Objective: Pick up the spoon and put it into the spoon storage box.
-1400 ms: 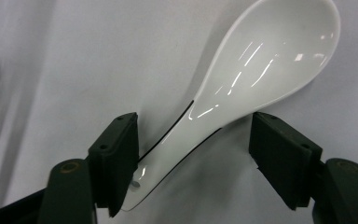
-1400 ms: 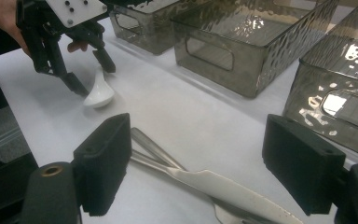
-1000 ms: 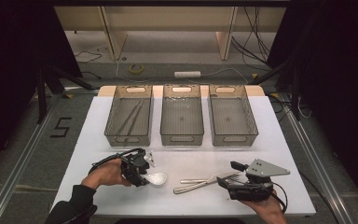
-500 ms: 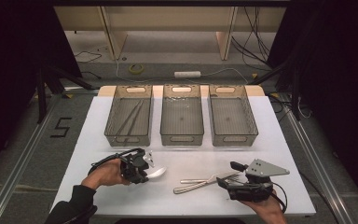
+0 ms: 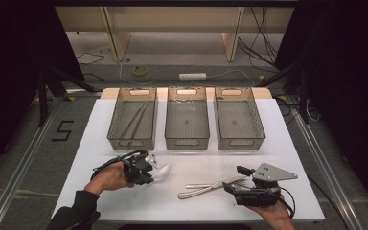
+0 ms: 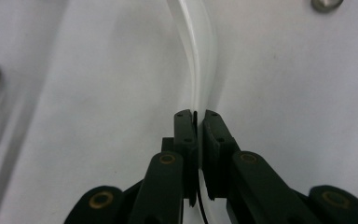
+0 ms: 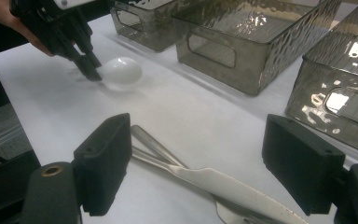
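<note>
White plastic spoon (image 5: 160,171) lies on the white table (image 5: 76,143), near edge, toward 7 o'clock. Left gripper (image 5: 149,173) has just been closing on its handle; in the left gripper view the handle (image 6: 197,70) runs up to 12 o'clock from between the jaws, which pinch it thin-side-on with barely a gap. Bowl of the spoon rests on the table, pointing toward 3 o'clock in the high view. Gripping near the handle's end likely keeps the bowl free for dropping into a bin.

Right gripper (image 5: 234,188) sits at 5 o'clock, jaws wide apart, nothing between the pads; a metal knife (image 7: 233,186) and fork (image 5: 211,183) lie just ahead of it, probably next in line.

Three grey bins (image 5: 187,139) stand in a row at 12 o'clock; the left one holds thin dark utensils (image 5: 135,122), so sorting by kind seems the job.
</note>
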